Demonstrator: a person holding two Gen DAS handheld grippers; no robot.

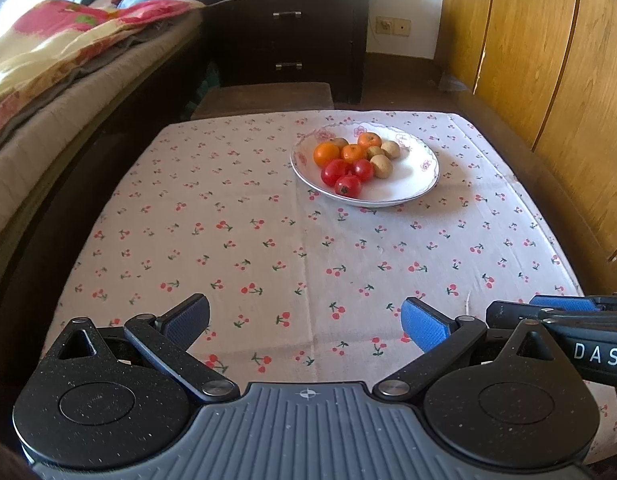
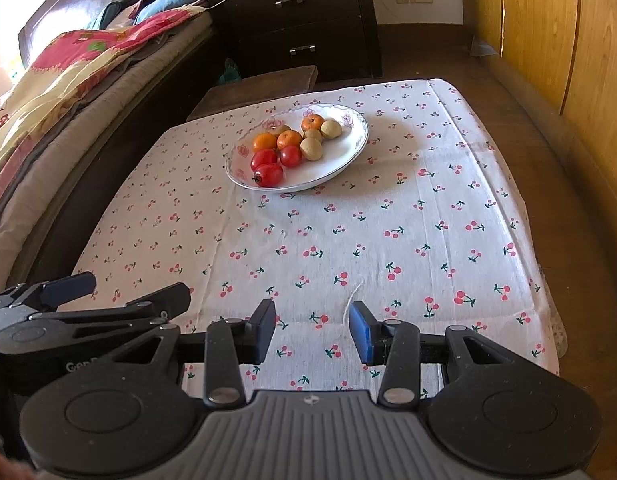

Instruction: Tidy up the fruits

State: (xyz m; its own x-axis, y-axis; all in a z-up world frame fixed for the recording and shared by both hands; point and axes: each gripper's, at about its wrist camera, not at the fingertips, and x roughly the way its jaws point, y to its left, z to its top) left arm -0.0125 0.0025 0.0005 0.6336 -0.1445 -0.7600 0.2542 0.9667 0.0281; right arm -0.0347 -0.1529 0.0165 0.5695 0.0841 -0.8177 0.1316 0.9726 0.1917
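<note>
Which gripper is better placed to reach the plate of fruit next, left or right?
Slight edge to the left gripper: its jaws stand wide and empty. The right gripper is narrower. The plate lies far from both, so it is a close call.

Bright daylight, seemingly from the upper left; sharp centre, fisheye-bent edges, dark blurred corners

Holding my left hand-held gripper [image 1: 304,322] wide open, empty, over cherry-print worktop [image 1: 268,240]. Plate [image 1: 404,184] sitting far side, carrying oranges [image 1: 326,153], red fruits [image 1: 335,171], brown fruits [image 1: 382,166].
</note>
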